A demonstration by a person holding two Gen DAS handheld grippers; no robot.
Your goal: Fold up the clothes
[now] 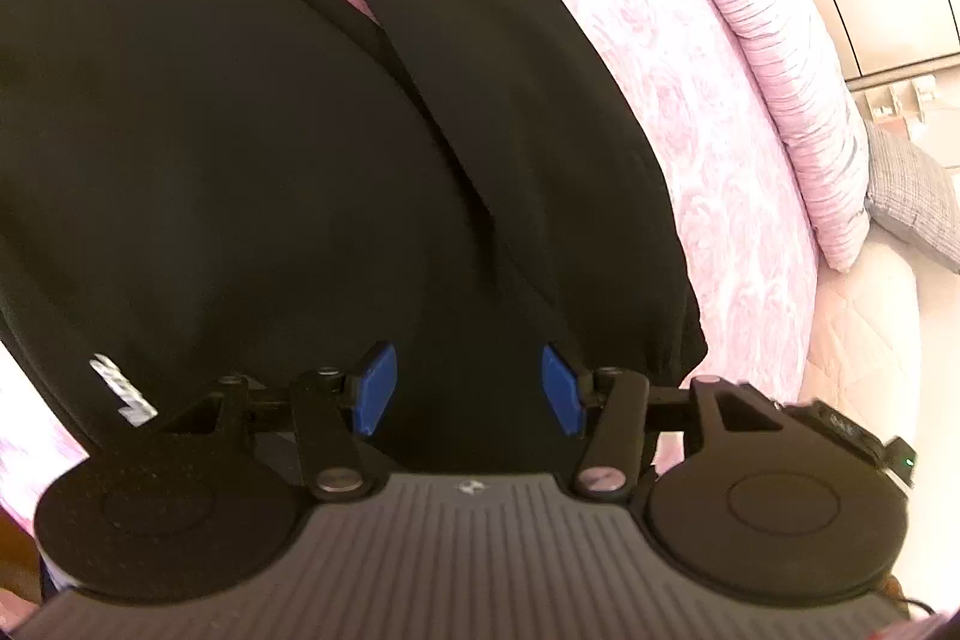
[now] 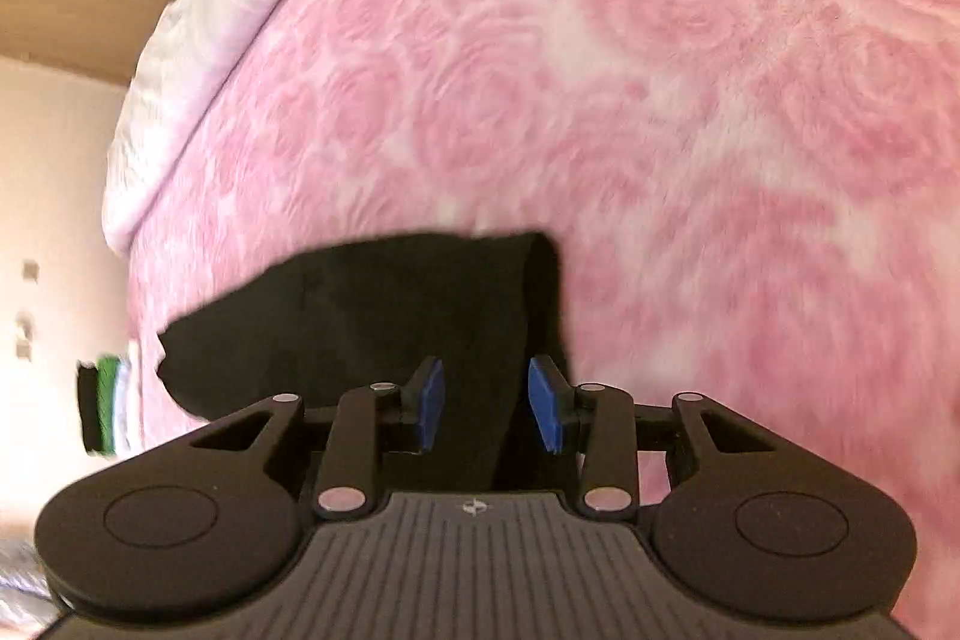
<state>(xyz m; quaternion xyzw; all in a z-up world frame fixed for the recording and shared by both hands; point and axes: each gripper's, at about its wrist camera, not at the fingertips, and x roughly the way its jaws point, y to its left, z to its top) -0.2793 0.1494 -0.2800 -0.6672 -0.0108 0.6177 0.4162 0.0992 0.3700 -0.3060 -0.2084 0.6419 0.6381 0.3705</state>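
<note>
A black garment (image 1: pixel 240 160) is spread over a pink rose-patterned blanket (image 1: pixel 690 70) and fills most of the left wrist view. It has a small white logo (image 1: pixel 123 391) near its left edge and a long fold running down its middle. My left gripper (image 1: pixel 471 391) hovers over the garment's near part, its blue pads apart, with only dark cloth behind the gap. In the right wrist view a corner of the black garment (image 2: pixel 372 310) lies on the blanket (image 2: pixel 660 100). My right gripper (image 2: pixel 486 403) is just above it, pads apart, a cloth ridge showing in the gap.
A striped pale bolster (image 1: pixel 798 100) runs along the blanket's far side, with a grey cushion (image 1: pixel 912 196) beyond it. In the right wrist view, white bedding (image 2: pixel 198 40) borders the blanket at the left, and a green, white and dark stack (image 2: pixel 108 400) sits past the bed's edge.
</note>
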